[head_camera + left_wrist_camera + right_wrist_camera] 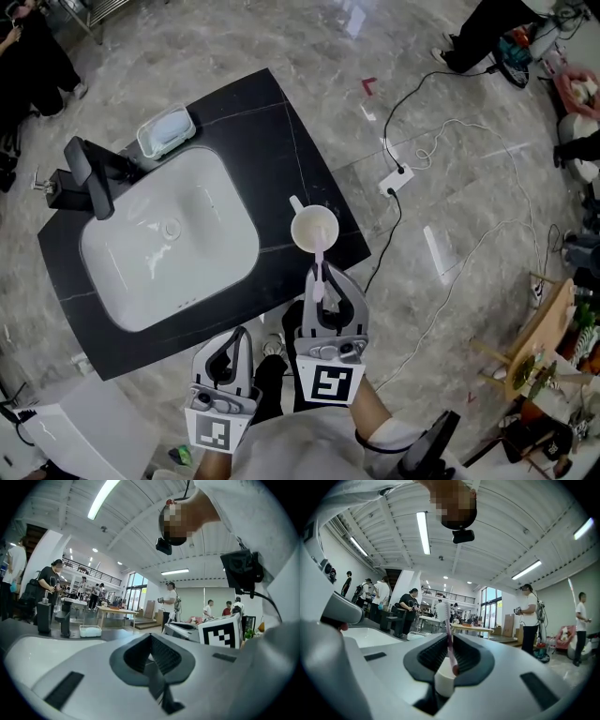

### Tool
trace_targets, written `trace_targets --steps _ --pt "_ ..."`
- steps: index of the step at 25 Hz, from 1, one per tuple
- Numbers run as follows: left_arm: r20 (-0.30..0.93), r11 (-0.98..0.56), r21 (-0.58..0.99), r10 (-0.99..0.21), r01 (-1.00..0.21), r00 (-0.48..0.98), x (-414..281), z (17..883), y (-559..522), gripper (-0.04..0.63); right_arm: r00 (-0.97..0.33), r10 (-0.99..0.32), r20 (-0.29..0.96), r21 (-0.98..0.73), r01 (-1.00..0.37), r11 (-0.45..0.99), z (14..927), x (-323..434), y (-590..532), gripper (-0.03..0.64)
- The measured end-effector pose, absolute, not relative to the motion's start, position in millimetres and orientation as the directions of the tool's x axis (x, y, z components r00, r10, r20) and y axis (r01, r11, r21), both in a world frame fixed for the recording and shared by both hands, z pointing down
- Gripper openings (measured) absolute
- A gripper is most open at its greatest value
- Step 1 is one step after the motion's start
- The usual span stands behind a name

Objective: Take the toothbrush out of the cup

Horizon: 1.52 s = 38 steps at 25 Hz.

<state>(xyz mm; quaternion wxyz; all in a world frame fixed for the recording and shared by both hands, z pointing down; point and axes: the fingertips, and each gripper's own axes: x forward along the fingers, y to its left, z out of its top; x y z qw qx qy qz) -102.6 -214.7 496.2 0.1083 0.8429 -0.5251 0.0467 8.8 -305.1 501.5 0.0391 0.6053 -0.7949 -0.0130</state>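
Left tongs (152, 641) were shut and empty. Right tongs (449, 644) were pinched narrow on the toothbrush (447, 620), its low end at the cup's (444, 680) mouth. It looked light, thin, stiff and a bit slippery. Mid-handle seemed the best hold.

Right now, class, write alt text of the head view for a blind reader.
The right gripper clamps a pink toothbrush at a white cup on a black counter beside a white sink. The left gripper hangs shut and empty.
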Motion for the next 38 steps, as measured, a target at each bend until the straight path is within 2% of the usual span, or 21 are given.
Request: trace_targets --steps 11,21,38 --pt "0.161 -0.454 0.117 -0.869 -0.883 0.468 -90.6 469.1 -213.6 -0.005 -0.276 -0.961 0.020 0.007 -0.961 0.276 450.8 17.7 -283.7 0.041" --pt "0.068 -0.478 0.115 -0.871 -0.871 0.487 -80.8 427.3 -216.3 -0.005 -0.301 -0.952 -0.057 -0.007 -0.953 0.302 400.6 14.5 -258.6 0.040" --pt "-0.016 -0.538 0.074 -0.843 -0.840 0.538 -75.1 370.3 -151.6 -0.005 -0.336 -0.935 -0.110 -0.018 -0.940 0.340 347.4 10.9 -147.9 0.040"
